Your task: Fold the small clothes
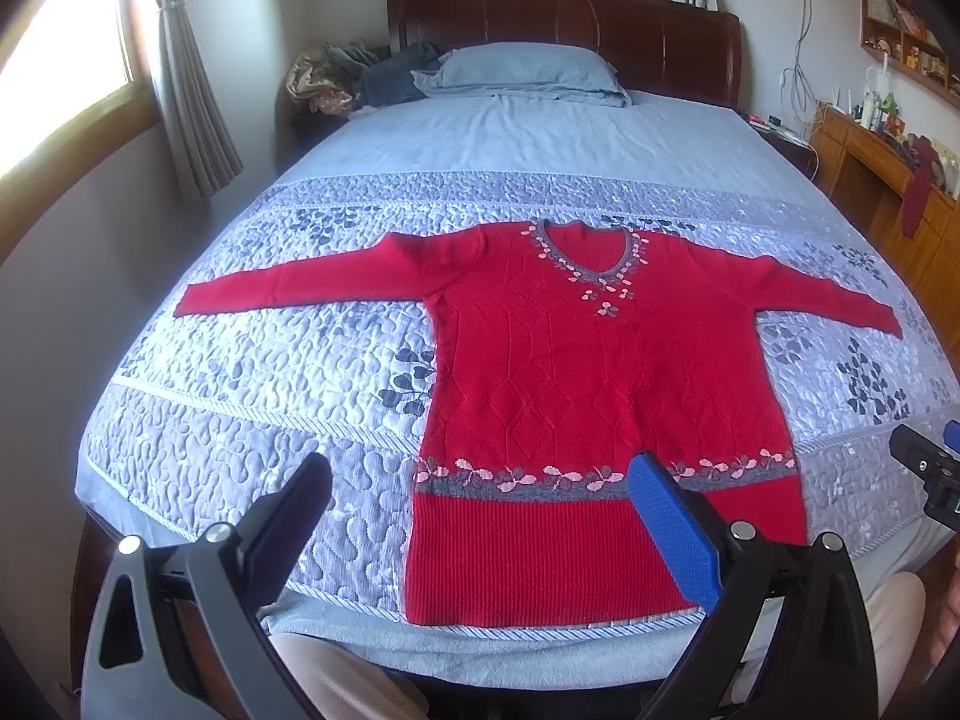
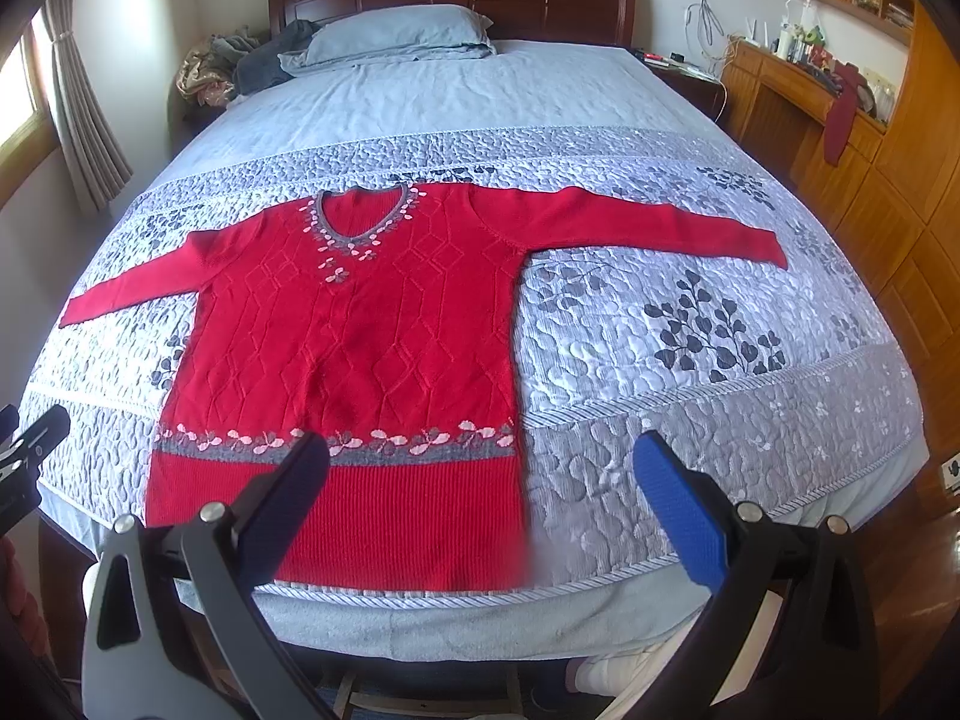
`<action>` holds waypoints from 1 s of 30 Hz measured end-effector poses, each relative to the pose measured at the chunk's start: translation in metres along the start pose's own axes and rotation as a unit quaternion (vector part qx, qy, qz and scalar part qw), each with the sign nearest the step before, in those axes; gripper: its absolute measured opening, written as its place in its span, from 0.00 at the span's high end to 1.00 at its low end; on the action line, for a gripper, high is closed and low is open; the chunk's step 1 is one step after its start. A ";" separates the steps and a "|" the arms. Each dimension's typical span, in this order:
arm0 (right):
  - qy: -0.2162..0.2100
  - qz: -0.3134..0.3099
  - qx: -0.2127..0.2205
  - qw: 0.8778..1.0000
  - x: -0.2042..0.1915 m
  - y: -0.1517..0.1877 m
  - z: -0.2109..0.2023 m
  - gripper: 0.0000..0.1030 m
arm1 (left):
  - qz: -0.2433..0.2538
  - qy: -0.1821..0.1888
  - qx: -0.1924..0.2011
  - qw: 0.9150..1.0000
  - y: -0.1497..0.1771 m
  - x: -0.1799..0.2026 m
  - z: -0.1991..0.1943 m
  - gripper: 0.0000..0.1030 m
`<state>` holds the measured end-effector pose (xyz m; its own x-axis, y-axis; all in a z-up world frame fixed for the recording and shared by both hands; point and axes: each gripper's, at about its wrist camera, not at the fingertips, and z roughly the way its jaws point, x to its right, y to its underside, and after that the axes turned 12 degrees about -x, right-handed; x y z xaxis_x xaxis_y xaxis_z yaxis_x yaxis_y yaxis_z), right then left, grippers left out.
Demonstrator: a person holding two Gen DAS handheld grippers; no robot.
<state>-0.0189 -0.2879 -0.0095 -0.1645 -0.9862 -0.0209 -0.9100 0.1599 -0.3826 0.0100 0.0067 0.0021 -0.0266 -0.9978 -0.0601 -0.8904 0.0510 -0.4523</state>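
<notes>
A red knit sweater (image 1: 576, 384) (image 2: 360, 330) lies flat and face up on the bed, both sleeves spread sideways, its grey flower-trimmed V-neck toward the headboard and its ribbed hem at the near edge. My left gripper (image 1: 480, 474) hovers open above the hem's left corner, nothing between its fingers. My right gripper (image 2: 483, 450) is open as well, held over the hem's right corner and the quilt beside it. Each gripper's tip shows at the edge of the other's view: the right gripper (image 1: 927, 468), the left gripper (image 2: 27, 444).
The sweater rests on a grey-blue quilted bedspread (image 1: 288, 372) (image 2: 690, 372) covering a wooden-framed bed. A blue pillow (image 1: 528, 69) and a heap of clothes (image 1: 360, 78) lie at the headboard. Wooden cabinets (image 2: 870, 192) stand right, a curtained window (image 1: 78, 60) left. A person's legs (image 1: 336, 678) are below.
</notes>
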 end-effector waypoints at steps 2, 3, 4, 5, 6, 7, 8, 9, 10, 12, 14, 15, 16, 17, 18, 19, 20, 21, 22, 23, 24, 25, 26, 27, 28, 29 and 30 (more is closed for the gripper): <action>0.000 0.000 0.000 1.000 0.000 0.000 0.001 0.02 | 0.000 -0.001 0.000 1.000 0.000 0.000 0.000 0.04; 0.000 0.000 0.000 1.000 0.000 0.000 0.001 0.02 | 0.000 -0.001 -0.001 1.000 0.000 0.000 0.001 0.04; 0.000 0.000 -0.001 1.000 -0.001 -0.001 0.002 0.02 | 0.000 -0.001 -0.001 1.000 0.000 0.000 0.001 0.04; 0.000 0.000 -0.001 1.000 0.000 -0.001 0.002 0.02 | -0.001 -0.001 -0.001 1.000 -0.001 0.000 0.002 0.04; 0.000 0.000 -0.001 1.000 -0.001 0.000 0.002 0.02 | -0.001 -0.002 -0.001 1.000 -0.001 0.000 0.002 0.04; -0.001 0.000 -0.001 1.000 -0.001 0.000 0.002 0.02 | -0.001 -0.002 -0.001 1.000 -0.001 0.000 0.002 0.04; 0.000 0.000 0.000 1.000 -0.001 0.000 0.002 0.02 | -0.001 -0.002 -0.002 1.000 -0.001 0.000 0.003 0.04; 0.000 0.000 0.000 1.000 -0.001 0.000 0.002 0.02 | -0.001 -0.003 -0.002 1.000 -0.002 0.000 0.003 0.04; 0.001 0.000 0.000 1.000 -0.001 -0.001 0.003 0.02 | -0.001 -0.003 -0.002 1.000 -0.002 0.000 0.003 0.04; 0.000 0.000 0.000 1.000 -0.001 0.000 0.002 0.02 | -0.001 -0.003 -0.002 1.000 -0.002 0.000 0.004 0.04; 0.001 -0.001 0.001 1.000 -0.001 -0.001 0.004 0.02 | 0.000 -0.004 -0.003 1.000 -0.002 0.000 0.006 0.04; 0.002 0.000 0.001 1.000 -0.001 0.000 0.005 0.02 | -0.001 -0.004 -0.003 1.000 -0.002 -0.001 0.005 0.04; 0.002 0.000 0.000 1.000 -0.001 0.000 0.006 0.02 | -0.001 -0.004 -0.003 1.000 -0.002 -0.001 0.005 0.04; 0.003 -0.001 0.000 1.000 -0.001 0.000 0.006 0.02 | -0.001 -0.003 -0.003 1.000 -0.002 -0.001 0.005 0.04; 0.003 -0.001 0.000 1.000 -0.002 0.000 0.006 0.02 | -0.001 -0.003 -0.003 1.000 -0.002 0.000 0.006 0.04; 0.003 -0.001 0.000 1.000 -0.001 0.000 0.007 0.02 | -0.001 -0.004 -0.003 1.000 -0.002 0.000 0.006 0.04; 0.003 -0.001 0.000 1.000 -0.001 0.000 0.007 0.02 | -0.001 -0.004 -0.003 1.000 -0.002 -0.001 0.006 0.04; 0.003 -0.001 0.000 1.000 -0.002 0.000 0.007 0.02 | -0.001 -0.003 -0.003 1.000 -0.002 0.000 0.006 0.04; 0.004 -0.001 0.000 1.000 -0.001 0.000 0.008 0.02 | -0.001 -0.004 -0.003 1.000 -0.002 -0.001 0.006 0.04; 0.003 -0.001 0.000 1.000 -0.002 0.000 0.007 0.02 | -0.001 -0.003 -0.003 1.000 -0.002 -0.001 0.006 0.04; 0.004 -0.001 -0.001 1.000 -0.001 0.000 0.008 0.02 | -0.001 -0.004 -0.003 1.000 -0.002 -0.001 0.006 0.04; 0.004 -0.002 -0.002 1.000 -0.001 0.000 0.009 0.02 | 0.000 -0.003 -0.004 1.000 -0.002 -0.001 0.006 0.04; 0.004 -0.002 -0.002 1.000 -0.001 0.000 0.010 0.02 | 0.000 -0.003 -0.003 1.000 -0.002 -0.001 0.007 0.04; 0.004 -0.002 -0.003 1.000 0.000 0.000 0.011 0.02 | 0.000 -0.004 -0.004 1.000 -0.002 -0.002 0.008 0.04; 0.004 -0.002 -0.003 1.000 0.000 0.000 0.011 0.02 | 0.000 -0.004 -0.004 1.000 -0.002 -0.002 0.009 0.04; 0.005 -0.003 -0.003 1.000 -0.001 -0.001 0.011 0.02 | 0.000 -0.003 -0.005 1.000 -0.002 -0.003 0.010 0.04; 0.005 -0.003 -0.003 1.000 -0.002 -0.001 0.011 0.02 | 0.000 -0.004 -0.005 1.000 -0.002 -0.003 0.010 0.04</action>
<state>-0.0133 -0.2870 -0.0195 -0.1635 -0.9865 -0.0098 -0.9134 0.1551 -0.3763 0.0167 0.0097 -0.0060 -0.0230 -0.9975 -0.0664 -0.8946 0.0502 -0.4440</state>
